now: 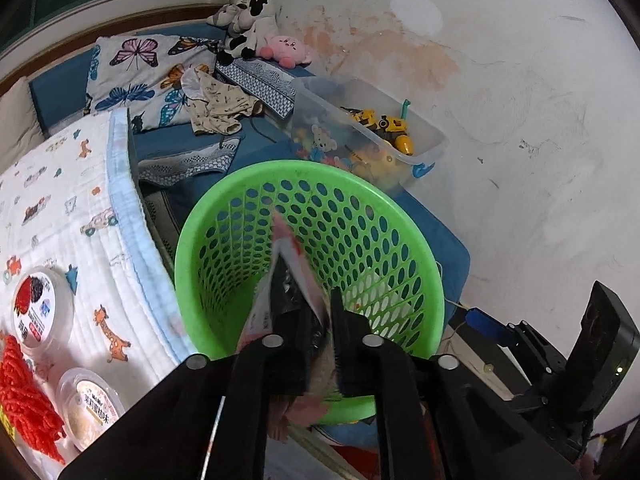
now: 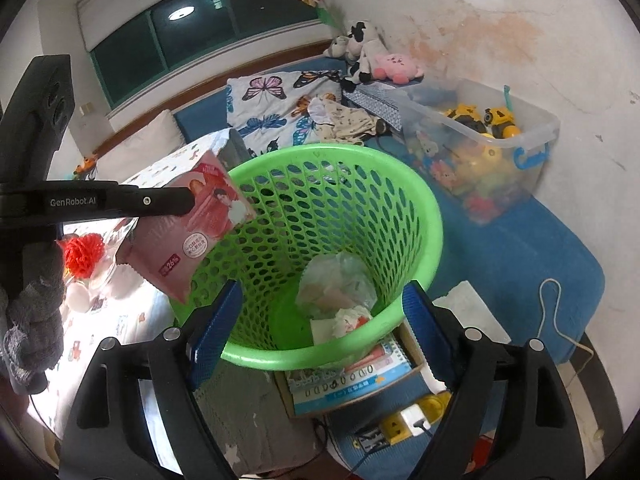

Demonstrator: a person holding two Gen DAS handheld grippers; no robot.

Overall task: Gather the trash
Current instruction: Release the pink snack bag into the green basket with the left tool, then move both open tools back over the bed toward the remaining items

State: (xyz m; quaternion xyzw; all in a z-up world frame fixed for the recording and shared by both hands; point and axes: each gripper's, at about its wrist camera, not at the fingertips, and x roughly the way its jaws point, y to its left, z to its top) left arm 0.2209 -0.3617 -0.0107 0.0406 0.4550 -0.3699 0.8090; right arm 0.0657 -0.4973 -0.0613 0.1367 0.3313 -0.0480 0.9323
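Over the near-left rim of the green perforated wastebasket, my left hand-held gripper has a pink snack packet between its tips, the jaws only slightly apart; whether they are pinching it or have just let go, I cannot tell. From the left wrist view the packet hangs edge-on inside the basket's mouth. My right hand-held gripper is spread wide and empty, its blue pads straddling the basket's near rim. Crumpled paper and wrappers already lie at the bottom. To do this drop well, I judge the packet should sit further toward the basket's middle before the jaws part fully, since its lower corner hangs outside the rim. More rubbish, a red mesh net and two lidded cups, waits on the bed at left.
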